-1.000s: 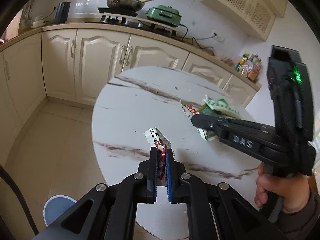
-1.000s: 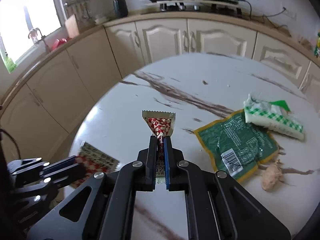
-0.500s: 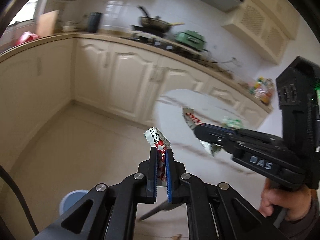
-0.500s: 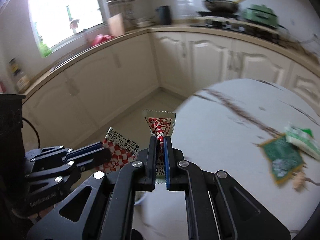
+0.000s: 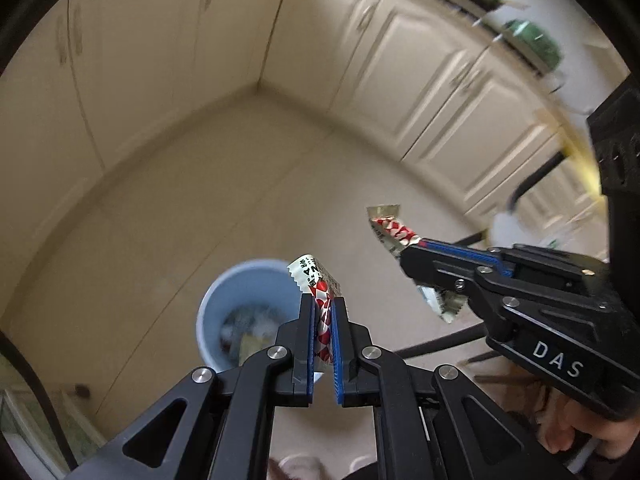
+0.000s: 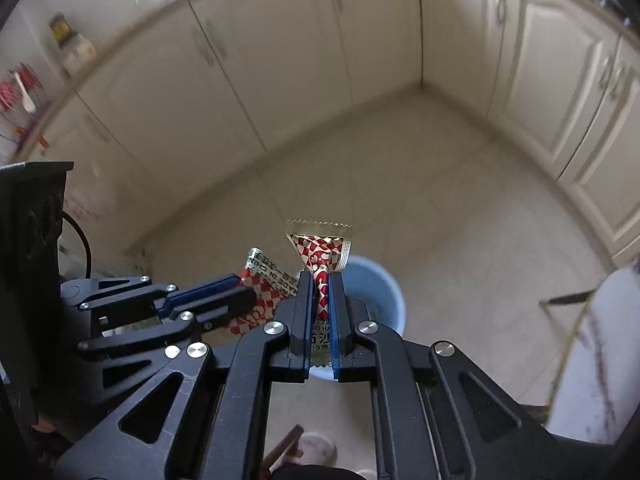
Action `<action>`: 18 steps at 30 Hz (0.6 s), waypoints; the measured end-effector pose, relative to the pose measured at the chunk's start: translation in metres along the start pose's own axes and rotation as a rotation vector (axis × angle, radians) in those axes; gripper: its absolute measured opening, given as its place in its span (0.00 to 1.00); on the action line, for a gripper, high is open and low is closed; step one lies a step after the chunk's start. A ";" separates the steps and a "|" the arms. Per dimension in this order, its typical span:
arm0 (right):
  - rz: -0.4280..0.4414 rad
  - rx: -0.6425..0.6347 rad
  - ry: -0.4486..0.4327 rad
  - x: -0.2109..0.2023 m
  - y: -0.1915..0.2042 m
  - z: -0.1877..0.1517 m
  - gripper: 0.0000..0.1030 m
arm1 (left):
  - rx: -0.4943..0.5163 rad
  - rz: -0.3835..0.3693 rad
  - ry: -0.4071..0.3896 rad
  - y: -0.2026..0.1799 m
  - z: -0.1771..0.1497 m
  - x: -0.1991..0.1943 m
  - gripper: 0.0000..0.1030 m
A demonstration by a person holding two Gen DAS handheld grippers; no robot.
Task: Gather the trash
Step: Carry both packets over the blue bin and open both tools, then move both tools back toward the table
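- Left tongs [image 5: 323, 300], angled down, are clamped on a crumpled red-and-white checkered foil wrapper [image 5: 316, 280], its serrated end sticking out past the tips.
- Right tongs [image 6: 320, 276] pinch a second red-and-white checkered wrapper with a gold edge [image 6: 322, 242].
- Both wrappers hang above a pale blue round bin [image 5: 240, 292] on the beige tiled floor [image 5: 200, 200], trash visible inside.

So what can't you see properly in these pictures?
- What is inside the blue bin: blurred in the left wrist view, and the left gripper covers its near side.
- Most of the bin in the right wrist view, behind the right gripper.
- The lower print on the right gripper's wrapper, hidden between the fingers.
- The pan and green pot on the counter: blurred, cut off by the edge.
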State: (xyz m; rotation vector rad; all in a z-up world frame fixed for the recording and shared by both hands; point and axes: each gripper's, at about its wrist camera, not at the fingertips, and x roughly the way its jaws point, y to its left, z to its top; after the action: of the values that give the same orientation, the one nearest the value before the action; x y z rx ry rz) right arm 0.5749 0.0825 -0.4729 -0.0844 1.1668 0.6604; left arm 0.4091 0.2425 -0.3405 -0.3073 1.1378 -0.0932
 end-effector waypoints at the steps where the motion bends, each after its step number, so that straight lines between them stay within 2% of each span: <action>1: -0.003 0.010 0.030 0.018 -0.002 -0.002 0.08 | -0.009 0.005 0.023 0.006 0.000 0.013 0.03; 4: 0.009 0.042 0.125 0.072 -0.010 -0.010 0.08 | -0.064 0.005 0.106 0.030 -0.001 0.059 0.04; 9: 0.028 0.081 0.208 0.122 -0.025 -0.018 0.08 | -0.109 0.003 0.189 0.058 0.010 0.116 0.06; 11: 0.044 0.098 0.230 0.137 -0.031 -0.018 0.08 | -0.119 0.010 0.212 0.065 0.018 0.130 0.13; 14: 0.056 0.107 0.249 0.150 -0.035 -0.019 0.09 | -0.130 0.026 0.236 0.067 0.039 0.149 0.15; 18: 0.073 0.119 0.257 0.160 -0.039 -0.017 0.09 | -0.126 0.096 0.245 0.054 0.045 0.153 0.32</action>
State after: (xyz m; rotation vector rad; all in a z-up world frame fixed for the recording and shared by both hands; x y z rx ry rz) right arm 0.6173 0.1141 -0.6296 -0.0266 1.4599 0.6557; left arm 0.5096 0.2676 -0.4732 -0.3593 1.4031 0.0261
